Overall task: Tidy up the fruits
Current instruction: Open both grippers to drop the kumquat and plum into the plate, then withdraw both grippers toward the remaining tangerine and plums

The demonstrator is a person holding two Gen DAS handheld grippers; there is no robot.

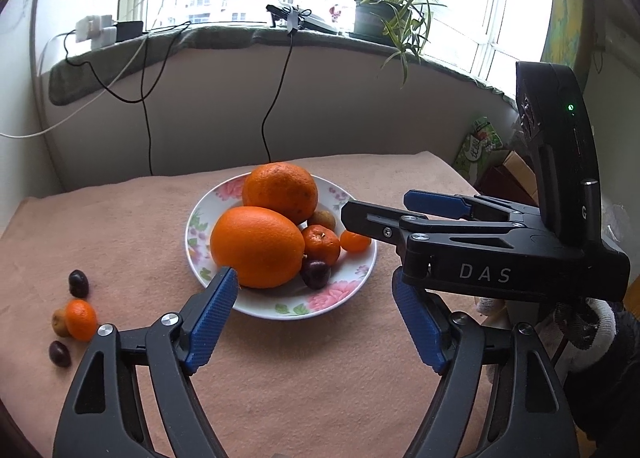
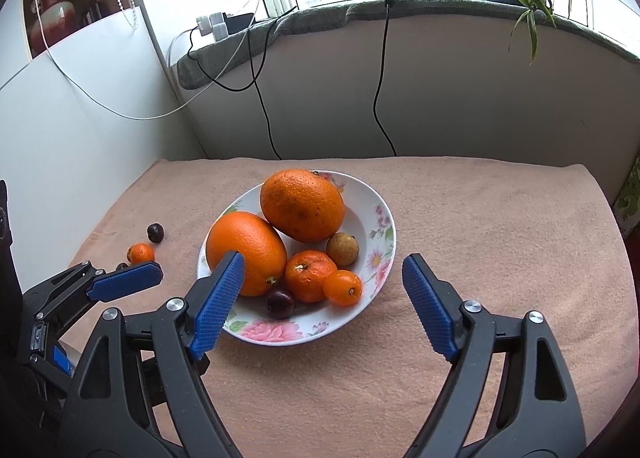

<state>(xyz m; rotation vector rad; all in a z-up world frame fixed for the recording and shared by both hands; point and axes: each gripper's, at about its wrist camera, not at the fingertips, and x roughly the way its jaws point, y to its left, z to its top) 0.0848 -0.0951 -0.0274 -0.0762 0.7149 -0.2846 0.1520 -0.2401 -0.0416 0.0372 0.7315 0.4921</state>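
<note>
**Fruit piled on plate, 4 pieces loose on bench**

On the floral plate [image 2: 376, 217]: 2 big oranges, the nearer orange [image 2: 246, 252] touching the farther orange [image 2: 302, 205]. Packed in front of them, a tangerine [image 2: 310, 276], a small kumquat [image 2: 343, 288], a brown longan [image 2: 342, 248] and a dark cherry [image 2: 280, 303], all close together. Under everything, a pink cloth [image 2: 480, 238] over the bench.

To the plate's left on the cloth, well apart from it, a loose cluster: a small tangerine [image 1: 81, 319] touching a brown fruit [image 1: 59, 322], a dark cherry behind [image 1: 78, 283] and another dark cherry in front [image 1: 59, 354].

Left gripper [image 1: 316, 322] low over the cloth, just before the plate's near rim, fingers spread wide, holding nothing; left finger pad [image 1: 212, 322] overlapping the nearer orange in the left wrist view. Right gripper [image 2: 324, 308] likewise before the plate, fingers spread wide, holding nothing. Potted plant [image 1: 384, 17] and cables [image 1: 276, 97] along the windowsill [image 1: 240, 35] behind.
</note>
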